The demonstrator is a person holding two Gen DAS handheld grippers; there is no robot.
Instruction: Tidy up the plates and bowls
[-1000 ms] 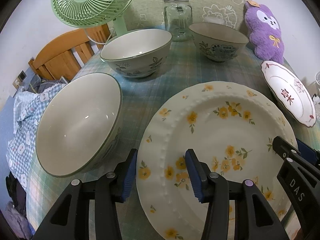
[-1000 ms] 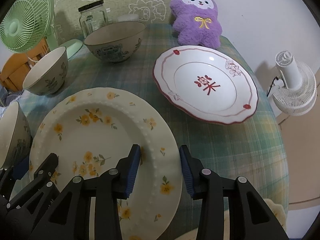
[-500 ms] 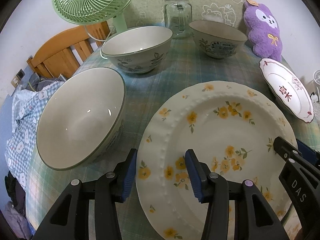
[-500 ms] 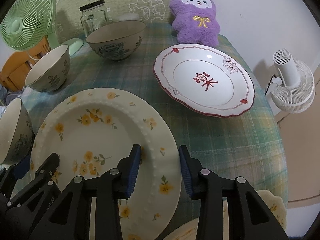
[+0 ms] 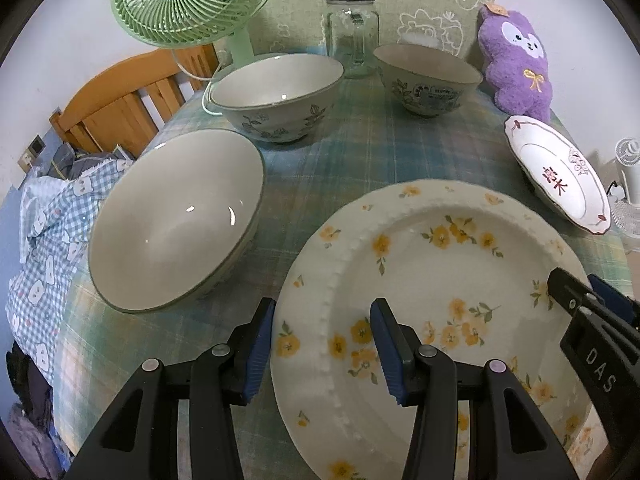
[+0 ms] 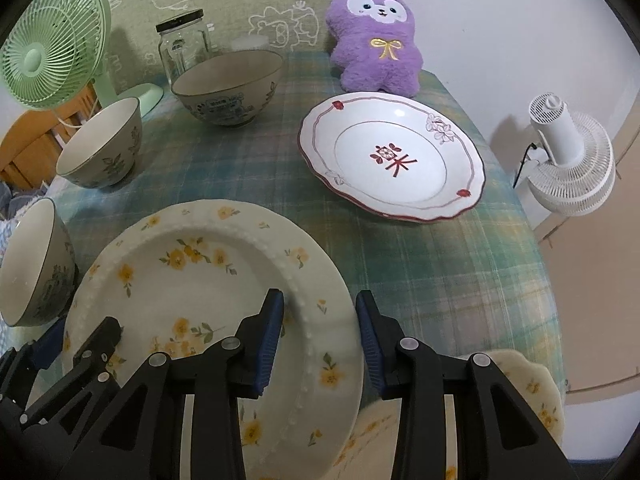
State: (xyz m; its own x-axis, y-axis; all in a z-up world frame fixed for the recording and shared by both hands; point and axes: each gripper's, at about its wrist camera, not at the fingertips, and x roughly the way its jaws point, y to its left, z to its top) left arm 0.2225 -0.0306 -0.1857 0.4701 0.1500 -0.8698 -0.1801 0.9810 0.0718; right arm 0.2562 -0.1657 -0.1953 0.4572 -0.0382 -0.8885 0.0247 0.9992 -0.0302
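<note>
A cream plate with yellow flowers (image 5: 440, 264) (image 6: 192, 280) hangs just above the checked tablecloth, carried from both sides. My left gripper (image 5: 322, 348) is shut on its left rim and my right gripper (image 6: 320, 332) is shut on its right rim. Under its right edge a second flowered plate (image 6: 528, 392) shows on the table. A white plate with red trim (image 6: 392, 160) lies further back on the right. Three bowls stand to the left: a near one (image 5: 176, 220), a middle one (image 5: 276, 88) and a far one (image 5: 428, 76).
At the back stand a green fan (image 5: 188, 0), a glass jar (image 5: 352, 32) and a purple plush toy (image 5: 516, 64). A white fan (image 6: 568, 160) sits off the table's right edge. A wooden chair (image 5: 120, 100) and checked cloth (image 5: 48, 220) lie to the left.
The flowered plate has stayed fixed between both grippers while the table behind shifted slightly. A second flowered plate has come into sight beneath its right edge.
</note>
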